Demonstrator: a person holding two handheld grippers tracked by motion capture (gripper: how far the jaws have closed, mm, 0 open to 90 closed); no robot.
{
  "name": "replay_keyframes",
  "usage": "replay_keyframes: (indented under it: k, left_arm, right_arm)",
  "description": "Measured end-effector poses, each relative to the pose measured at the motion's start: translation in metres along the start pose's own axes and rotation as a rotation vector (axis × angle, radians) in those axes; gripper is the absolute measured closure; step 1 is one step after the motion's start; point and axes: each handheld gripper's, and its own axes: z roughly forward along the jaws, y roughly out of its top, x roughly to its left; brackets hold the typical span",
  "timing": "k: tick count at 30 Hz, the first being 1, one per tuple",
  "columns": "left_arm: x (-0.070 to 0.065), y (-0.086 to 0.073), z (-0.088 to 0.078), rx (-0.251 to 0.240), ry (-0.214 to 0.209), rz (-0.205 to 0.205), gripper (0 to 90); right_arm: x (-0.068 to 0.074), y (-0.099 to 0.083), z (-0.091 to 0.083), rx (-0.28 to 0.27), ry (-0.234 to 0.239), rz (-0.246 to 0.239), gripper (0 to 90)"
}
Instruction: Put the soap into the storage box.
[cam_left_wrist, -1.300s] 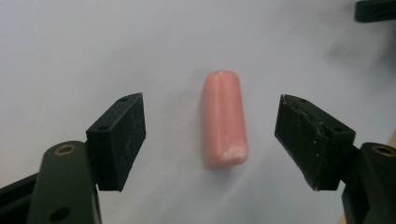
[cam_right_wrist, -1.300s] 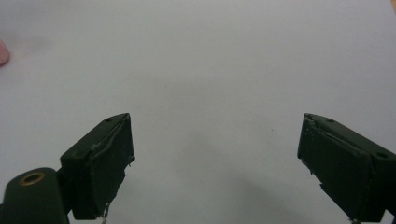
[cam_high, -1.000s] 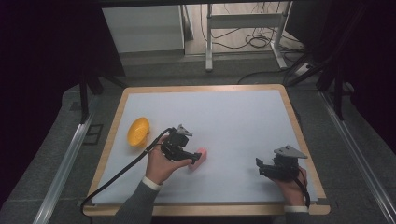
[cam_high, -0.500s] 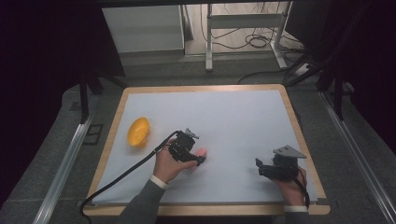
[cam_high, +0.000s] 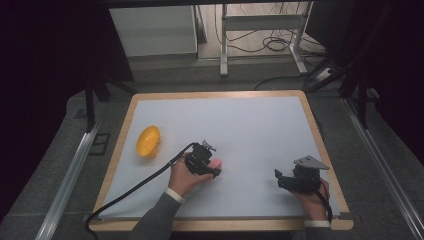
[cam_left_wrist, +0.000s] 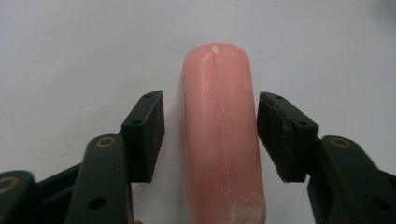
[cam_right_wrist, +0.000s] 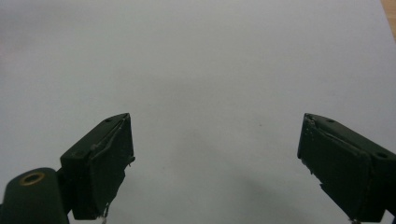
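In the high view, the left gripper (cam_high: 216, 170) is low over the white table (cam_high: 260, 130), a little left of the middle of the frame, and the pink sausage (cam_high: 217, 164) shows only as a small pink tip beside it. The left gripper view gives the better look: the sausage (cam_left_wrist: 219, 135) lies flat on the table, running from the bottom of the frame up to the centre, and it sits between the two black jaws. The jaws have just been closing around it. A thin strip of white table is visible between the left pad (cam_left_wrist: 145, 135) and the sausage, and the right pad (cam_left_wrist: 280, 135) stands just beside it, perhaps touching its side; a firm press is not to be seen. So the tongs are not yet clenched on the sausage.

The right gripper (cam_high: 287, 181) rests at the lower right of the high view, well apart from the sausage. In the right gripper view its jaws stand wide, released, with only bare table between them.

An orange bowl (cam_high: 148, 141) sits at the left of the table, apart from both grippers.

The step in hand seems to be the grasp of the sausage. The next move probably calls for closing the pads fully on its sides, gently because the sausage looks soft and smooth, and then lifting it straight up.
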Motion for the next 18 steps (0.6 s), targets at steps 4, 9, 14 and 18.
replay_keyframes:
  k: [4,9,14,18]
  left_arm:
    - [0.0002,-0.0007,0.0045,0.024,-0.002,-0.002,54.0]
    - [0.0006,-0.0007,0.0034,0.016,0.014,-0.003,59.3]
    - [0.0008,-0.0007,0.0030,0.017,0.015,0.002,59.9]
    - [0.0010,-0.0012,0.0009,0.018,0.014,0.006,60.0]
  right_arm:
    - [-0.0005,0.0002,-0.0006,-0.002,-0.002,-0.001,10.2]
    - [-0.0003,0.0002,-0.0005,0.000,0.000,-0.003,10.2]
    - [-0.0003,0.0005,-0.0009,-0.003,0.001,-0.003,10.2]
    - [-0.0009,0.0003,-0.0011,-0.004,-0.002,-0.002,10.2]
